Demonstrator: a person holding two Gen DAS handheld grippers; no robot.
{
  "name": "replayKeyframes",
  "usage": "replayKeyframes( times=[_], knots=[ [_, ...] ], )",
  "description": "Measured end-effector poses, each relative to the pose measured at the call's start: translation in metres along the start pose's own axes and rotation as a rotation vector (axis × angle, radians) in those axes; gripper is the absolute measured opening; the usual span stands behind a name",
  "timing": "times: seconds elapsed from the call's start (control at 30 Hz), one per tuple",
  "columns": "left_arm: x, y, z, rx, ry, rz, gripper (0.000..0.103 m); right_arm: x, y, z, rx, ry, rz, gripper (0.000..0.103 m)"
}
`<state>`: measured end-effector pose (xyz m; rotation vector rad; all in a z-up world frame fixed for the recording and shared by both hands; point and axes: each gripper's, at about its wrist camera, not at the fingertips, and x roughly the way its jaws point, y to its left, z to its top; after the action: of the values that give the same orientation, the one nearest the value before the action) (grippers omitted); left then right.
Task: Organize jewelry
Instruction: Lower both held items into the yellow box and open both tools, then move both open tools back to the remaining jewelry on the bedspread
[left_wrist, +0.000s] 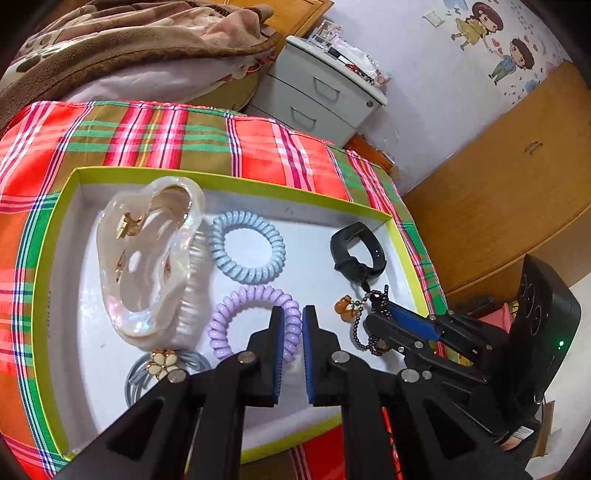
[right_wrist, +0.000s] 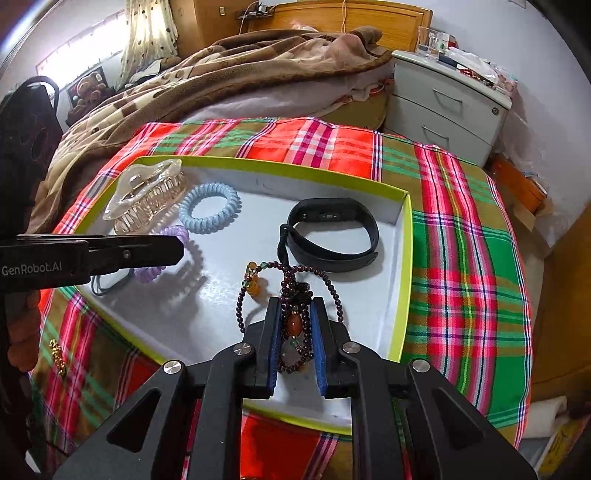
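A shallow white box with a lime rim (left_wrist: 236, 182) (right_wrist: 404, 258) lies on a plaid cloth. In it are a pearly hair claw (left_wrist: 147, 254) (right_wrist: 147, 195), a blue coil hair tie (left_wrist: 247, 245) (right_wrist: 210, 208), a purple coil tie (left_wrist: 255, 321) (right_wrist: 173, 254), a black wristband (left_wrist: 356, 251) (right_wrist: 332, 232) and a flower hair tie (left_wrist: 164, 363). My right gripper (right_wrist: 293, 306) (left_wrist: 384, 314) is shut on a dark bead bracelet (right_wrist: 295, 295) (left_wrist: 365, 325) just above the box floor. My left gripper (left_wrist: 293, 315) (right_wrist: 177, 249) hovers over the purple tie, narrowly open and empty.
A gold item (right_wrist: 57, 356) lies on the cloth (right_wrist: 461, 240) left of the box. A bed with a brown blanket (right_wrist: 221, 74) is behind, a grey drawer unit (right_wrist: 447, 103) at the back right, a wooden cabinet (left_wrist: 498, 184) on the right.
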<state>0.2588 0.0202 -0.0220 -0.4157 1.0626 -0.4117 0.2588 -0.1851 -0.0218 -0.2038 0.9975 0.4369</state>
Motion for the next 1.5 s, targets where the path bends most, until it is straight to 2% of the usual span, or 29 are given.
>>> replayKeyframes(
  times=[0.13, 0.33, 0.4, 0.47, 0.63, 0.8, 0.83, 0.9, 0.93, 1.17, 1.5],
  knots=[
    [0.003, -0.005, -0.001, 0.024, 0.004, 0.045, 0.01, 0.001, -0.001, 0.0, -0.005, 0.008, -0.021, 0.016],
    [0.006, -0.005, -0.003, 0.022, 0.009, 0.066, 0.011, 0.001, -0.001, 0.0, -0.003, 0.007, -0.027, 0.016],
    [0.007, -0.005, -0.003, 0.02, 0.011, 0.07, 0.015, 0.001, -0.002, 0.0, 0.0, 0.007, -0.03, 0.016],
    [0.007, -0.006, -0.004, 0.029, 0.008, 0.076, 0.023, 0.0, -0.002, 0.0, 0.007, 0.004, -0.026, 0.017],
    [0.005, -0.007, -0.004, 0.032, 0.003, 0.082, 0.024, -0.004, -0.003, 0.0, 0.016, -0.008, -0.019, 0.019],
    [0.003, -0.009, -0.004, 0.032, 0.001, 0.084, 0.033, -0.007, -0.004, 0.0, 0.027, -0.017, -0.013, 0.021],
    [0.001, -0.009, -0.005, 0.03, -0.002, 0.085, 0.034, -0.008, -0.005, 0.0, 0.034, -0.017, -0.012, 0.023],
    [-0.002, -0.01, -0.006, 0.033, -0.006, 0.089, 0.034, -0.011, -0.006, 0.001, 0.043, -0.025, -0.005, 0.039],
    [-0.004, -0.01, -0.006, 0.034, -0.008, 0.09, 0.034, -0.013, -0.006, 0.0, 0.048, -0.031, -0.002, 0.041],
    [-0.024, -0.017, -0.014, 0.043, -0.037, 0.079, 0.036, -0.028, -0.005, -0.003, 0.064, -0.064, 0.007, 0.041],
    [-0.068, -0.02, -0.041, 0.041, -0.105, 0.059, 0.041, -0.061, -0.008, -0.019, 0.112, -0.133, 0.027, 0.041]
  ],
)
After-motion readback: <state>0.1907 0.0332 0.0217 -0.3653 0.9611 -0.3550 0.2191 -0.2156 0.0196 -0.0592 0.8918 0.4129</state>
